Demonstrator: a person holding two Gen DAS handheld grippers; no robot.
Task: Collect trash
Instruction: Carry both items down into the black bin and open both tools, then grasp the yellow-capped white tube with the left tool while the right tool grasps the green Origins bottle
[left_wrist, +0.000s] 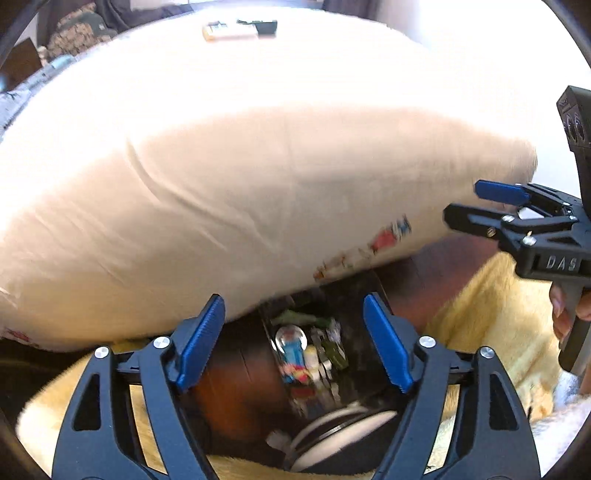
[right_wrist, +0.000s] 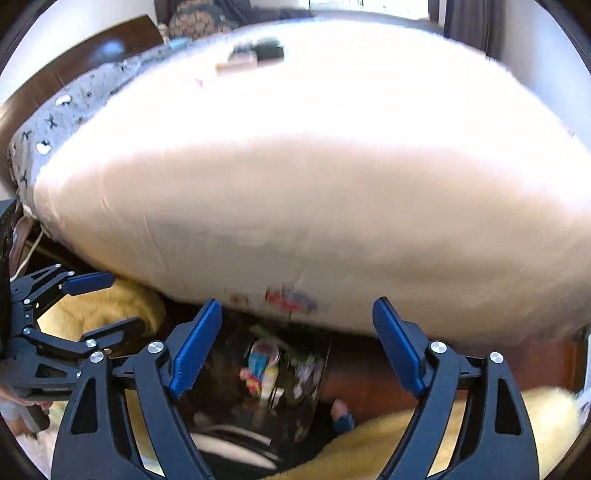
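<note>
While both hand-held grippers (left_wrist: 295, 341) (right_wrist: 297, 347) gape empty: glossy black bin (left_wrist: 354, 332), fluffy yellow rug (left_wrist: 491, 314).

Bin below the bed edge

Trash bin (left_wrist: 325, 354) on the floor with wrappers (left_wrist: 295, 354) inside, bed (left_wrist: 258, 184) behind and above it, fleece rug (left_wrist: 498, 321) beside; small items (left_wrist: 240, 29) on the bed's far side.

Bed edge (left_wrist: 258, 192) overhangs trash bin (left_wrist: 354, 295); approach from above partly blocked.
</note>
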